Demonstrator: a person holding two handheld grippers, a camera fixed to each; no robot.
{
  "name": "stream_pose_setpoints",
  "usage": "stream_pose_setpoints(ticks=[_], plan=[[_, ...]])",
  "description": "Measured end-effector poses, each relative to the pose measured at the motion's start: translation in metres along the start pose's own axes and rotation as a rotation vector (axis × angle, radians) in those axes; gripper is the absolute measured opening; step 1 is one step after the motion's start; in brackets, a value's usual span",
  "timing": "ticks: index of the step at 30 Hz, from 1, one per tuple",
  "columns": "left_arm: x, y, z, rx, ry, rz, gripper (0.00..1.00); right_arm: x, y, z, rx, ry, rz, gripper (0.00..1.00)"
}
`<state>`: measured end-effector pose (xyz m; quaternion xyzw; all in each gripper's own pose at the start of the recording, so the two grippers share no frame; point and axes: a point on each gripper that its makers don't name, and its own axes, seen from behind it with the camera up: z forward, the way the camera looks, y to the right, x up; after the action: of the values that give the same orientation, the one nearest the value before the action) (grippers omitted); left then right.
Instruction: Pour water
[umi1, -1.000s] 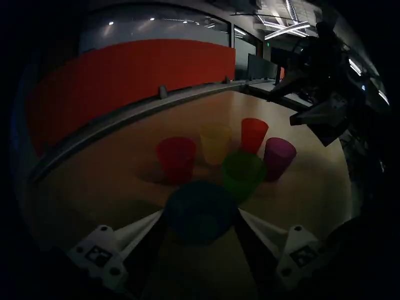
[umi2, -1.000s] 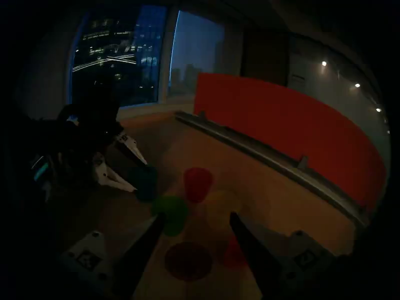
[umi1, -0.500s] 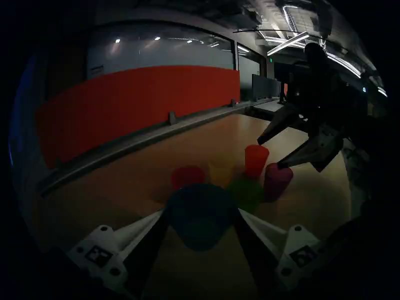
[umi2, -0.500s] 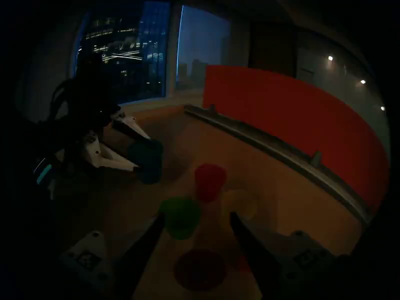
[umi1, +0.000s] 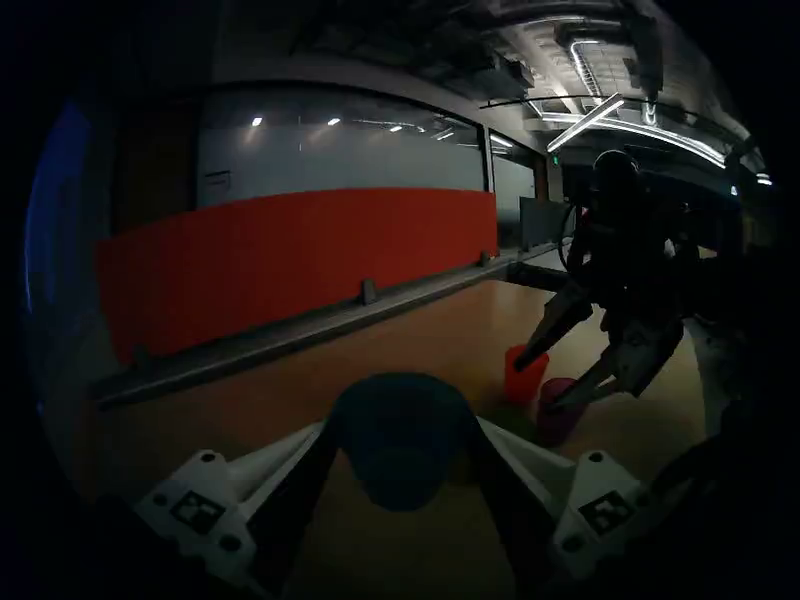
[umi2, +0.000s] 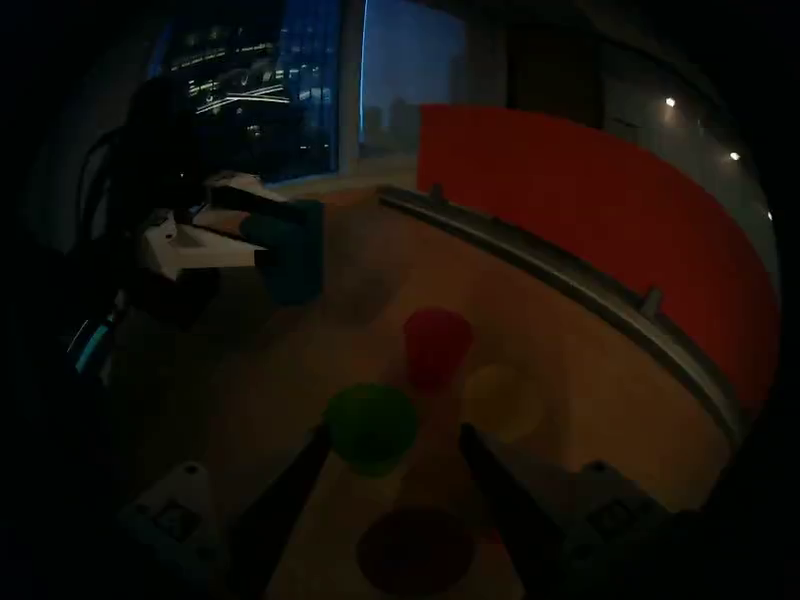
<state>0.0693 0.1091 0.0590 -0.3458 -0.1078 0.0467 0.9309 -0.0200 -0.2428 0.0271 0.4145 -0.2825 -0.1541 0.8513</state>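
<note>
Dimly: left gripper (umi1: 402, 432) clamps teal cup (umi1: 400, 462); right gripper (umi2: 392, 434) spread wide, empty; nearest cup (umi2: 415, 550) murky, colour unclear.

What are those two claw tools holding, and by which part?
The left gripper holds the teal cup by its side walls, jaws on opposite sides. The right gripper is open, holding nothing.

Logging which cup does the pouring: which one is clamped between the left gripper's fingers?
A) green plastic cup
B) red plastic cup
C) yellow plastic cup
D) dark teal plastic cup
D: the left gripper pinches the dark teal plastic cup; the red plastic cup, yellow plastic cup and green plastic cup stand free on the wooden table.
</note>
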Motion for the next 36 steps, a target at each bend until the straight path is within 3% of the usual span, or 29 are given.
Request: stream_pose_setpoints(ticks=[15,36], plan=[[0.025,-0.008,-0.019,0.03,0.091,0.012,0.86,-0.015,-0.016,0.028,0.023,-0.081,-0.032,1.0],[0.026,-0.012,-0.028,0.037,0.11,0.01,0.86,-0.022,-0.018,0.059,0.009,-0.14,-0.024,1.0]])
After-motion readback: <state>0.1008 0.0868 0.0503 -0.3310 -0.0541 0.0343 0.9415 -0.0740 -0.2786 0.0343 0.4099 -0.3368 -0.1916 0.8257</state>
